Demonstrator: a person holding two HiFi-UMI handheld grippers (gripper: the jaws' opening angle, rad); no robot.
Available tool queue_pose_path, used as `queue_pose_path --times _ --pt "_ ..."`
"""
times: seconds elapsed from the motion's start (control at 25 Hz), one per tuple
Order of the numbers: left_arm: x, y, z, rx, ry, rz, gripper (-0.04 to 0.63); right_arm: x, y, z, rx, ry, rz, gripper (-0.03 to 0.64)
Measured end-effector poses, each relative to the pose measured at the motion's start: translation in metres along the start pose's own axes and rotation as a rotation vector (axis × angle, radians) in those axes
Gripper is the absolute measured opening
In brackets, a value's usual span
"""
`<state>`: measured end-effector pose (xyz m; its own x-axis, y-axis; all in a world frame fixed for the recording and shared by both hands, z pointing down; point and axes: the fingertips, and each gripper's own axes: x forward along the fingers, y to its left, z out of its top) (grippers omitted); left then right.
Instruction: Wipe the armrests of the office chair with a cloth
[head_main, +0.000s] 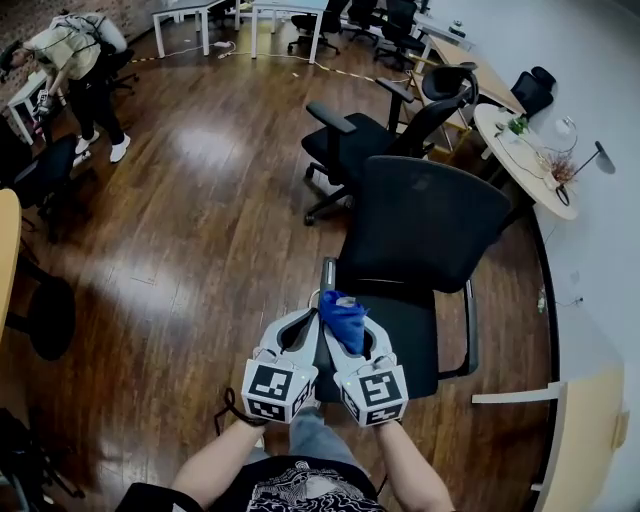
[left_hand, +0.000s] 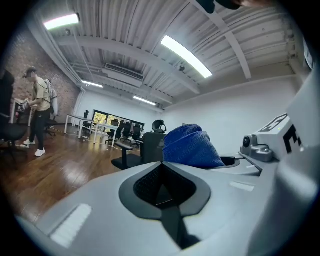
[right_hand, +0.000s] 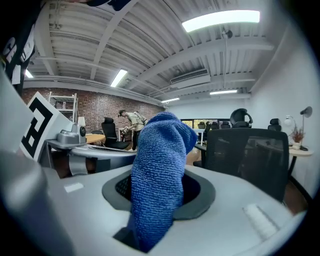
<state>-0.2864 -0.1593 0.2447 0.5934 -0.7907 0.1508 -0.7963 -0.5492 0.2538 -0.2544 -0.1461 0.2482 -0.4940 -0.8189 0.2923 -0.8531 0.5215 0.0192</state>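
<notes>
Blue cloth (head_main: 343, 316) is pinched in the right gripper (head_main: 352, 328). In the right gripper view it's a fat terry wad coming up out of the slot between the pads and flopping over at the top, so those jaws are clamped on it for sure.

The left gripper (head_main: 306, 322) has nothing in it. In its own view the jaws are pressed together with just a thin seam between them, and the cloth shows as a blue lump just beyond them to the right. The two grippers sit right next to each other, tips angled in toward one another, marker cubes facing up at the head camera.

From the head view, the cloth is over the near end of the chair (head_main: 400, 340) armrest (head_main: 327, 272), the one on the view's left. The grey bar of it runs out from under the cloth toward the backrest (head_main: 430, 225). Can't honestly tell if the cloth is touching the armrest or is just above it. The other armrest (head_main: 470, 325) is on the far side of the seat, well apart from both grippers.

Around it: shiny wood floor (head_main: 200, 230), a second chair (head_main: 365, 140) behind the first, a round table (head_main: 515, 165) off to the right, and a person (head_main: 75, 55) bent over at the top left, well away.
</notes>
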Motion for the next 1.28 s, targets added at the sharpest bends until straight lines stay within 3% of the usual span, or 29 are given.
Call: queue_pose_path --times 0.28,0.52,0.8,1.04,1.28 --pt "0.066 0.042 -0.015 -0.021 0.034 0.126 0.005 0.071 -0.052 -0.029 0.003 0.052 0.106 0.138" --pt "0.109 0.066 -0.041 -0.051 0.078 0.197 0.005 0.138 -0.099 -0.081 -0.061 0.171 0.143 0.138" --pt "0.137 0.094 -0.081 -0.082 0.098 0.208 0.005 0.196 -0.121 -0.135 -0.172 0.296 0.187 0.138" --pt "0.154 0.114 -0.114 -0.122 0.118 0.232 0.005 0.238 -0.136 -0.179 -0.327 0.419 0.184 0.138" --pt "0.16 0.123 -0.124 -0.15 0.128 0.251 0.005 0.249 -0.129 -0.194 -0.405 0.451 0.231 0.138"
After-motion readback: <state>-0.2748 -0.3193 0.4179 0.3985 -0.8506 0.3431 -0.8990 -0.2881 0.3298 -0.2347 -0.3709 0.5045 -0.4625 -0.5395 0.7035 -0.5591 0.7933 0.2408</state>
